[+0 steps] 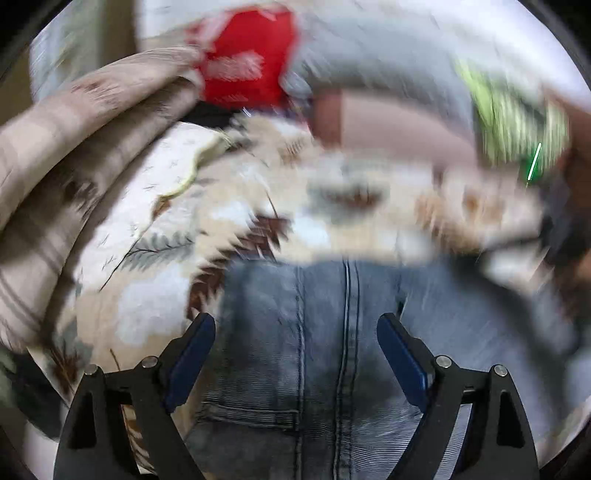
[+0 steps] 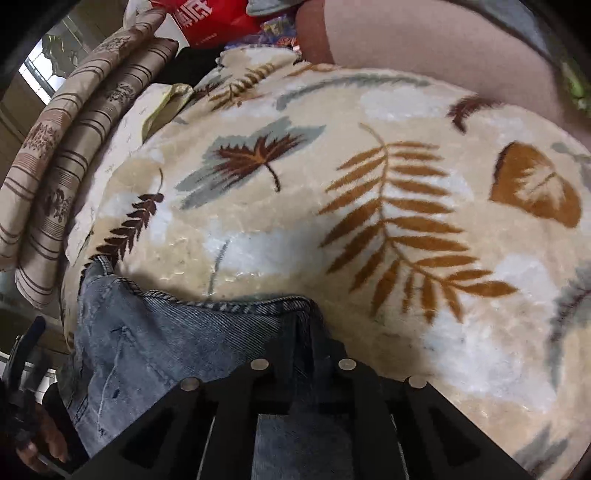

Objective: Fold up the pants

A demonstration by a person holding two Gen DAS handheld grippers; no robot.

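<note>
Faded blue jeans (image 1: 321, 354) lie on a cream blanket with a leaf print (image 1: 155, 295). In the left wrist view my left gripper (image 1: 295, 332) is open, its blue-padded fingers spread above the jeans' centre seam; the view is motion-blurred. In the right wrist view my right gripper (image 2: 303, 332) is shut on the jeans (image 2: 155, 347), pinching a fold of denim at the stitched hem edge just above the leaf blanket (image 2: 332, 206). Its fingertips are hidden under the cloth.
Folded striped beige bedding (image 2: 62, 166) is piled at the left. A red bag (image 2: 210, 18) and a pink-grey pillow (image 2: 424, 55) lie at the far side. My left hand and its gripper handle (image 2: 26, 406) show at the lower left of the right wrist view.
</note>
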